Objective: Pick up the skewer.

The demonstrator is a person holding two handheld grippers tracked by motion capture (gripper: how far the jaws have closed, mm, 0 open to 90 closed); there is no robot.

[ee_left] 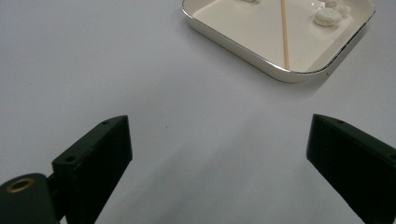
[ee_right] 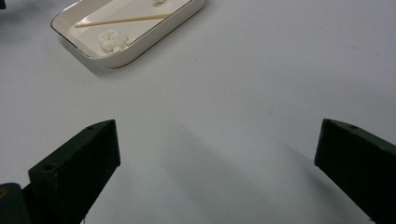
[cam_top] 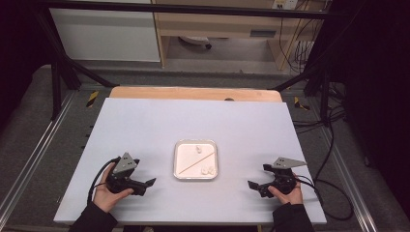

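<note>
We see a white tray near the middle of the pale table, closer to the person's side. Inside the tray lies a thin wooden stick, placed diagonally. One small white piece rests near the far edge of the tray, and a small white cluster rests near the right front corner, just beside the stick's lower side.

We hold the left gripper to the left of the tray and the right gripper to the right of it, both apart from the tray and low over the table. In both gripper views the jaws stand wide apart, with nothing between them, and the tray lies beyond them.
</note>
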